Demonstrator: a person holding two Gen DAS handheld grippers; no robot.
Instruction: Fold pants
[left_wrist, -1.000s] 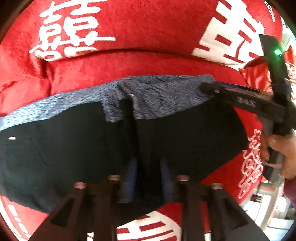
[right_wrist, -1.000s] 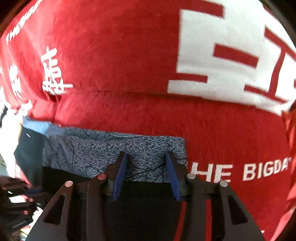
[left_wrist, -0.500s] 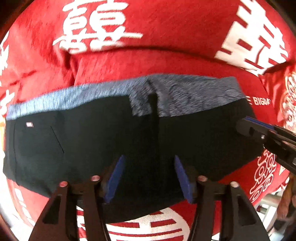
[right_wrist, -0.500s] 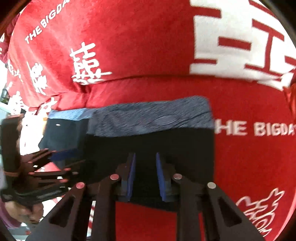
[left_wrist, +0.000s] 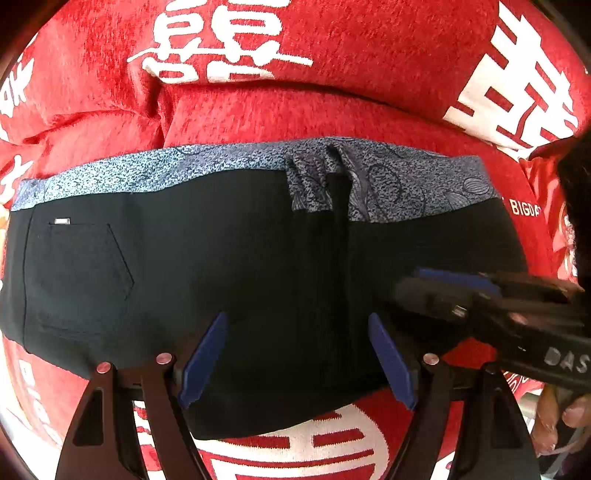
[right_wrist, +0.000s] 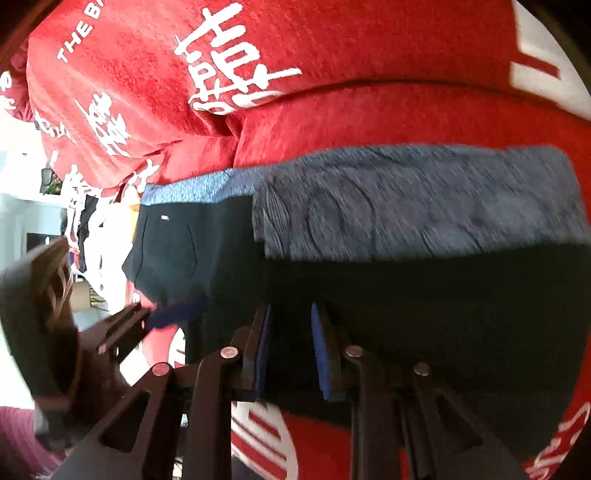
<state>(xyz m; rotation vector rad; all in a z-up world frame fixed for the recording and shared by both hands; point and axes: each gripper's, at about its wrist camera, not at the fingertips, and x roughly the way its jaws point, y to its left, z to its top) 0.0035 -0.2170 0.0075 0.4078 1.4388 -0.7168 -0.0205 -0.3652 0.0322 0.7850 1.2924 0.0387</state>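
The pants (left_wrist: 229, 280) lie flat on the red blanket (left_wrist: 332, 110), dark fabric folded into a wide band with the patterned grey-blue waistband (left_wrist: 388, 173) running along the far edge. The landmark here is that waistband: a back pocket (left_wrist: 81, 273) sits below its left end, and a dark vertical crease drops from its middle.

The left gripper (left_wrist: 295, 362) hangs over the near edge of the pants, straight below the waistband's middle. Its jaws have just been opening and now stand wide apart, released, with cloth under them but the pads not pressing on it. The right gripper (right_wrist: 290, 347) sits below the right half of the waistband, jaws drawn close and pinching a ridge of the dark fabric at the near edge, as far as the blurred right wrist view allows.

Risk, as I judge it: only one side is gripped. If the right hand lifts or drags now, the free left half may trail, twist the fold and skew the waistband. A shallow pinch could also take only the top layer or slip, and the blanket could bunch beneath
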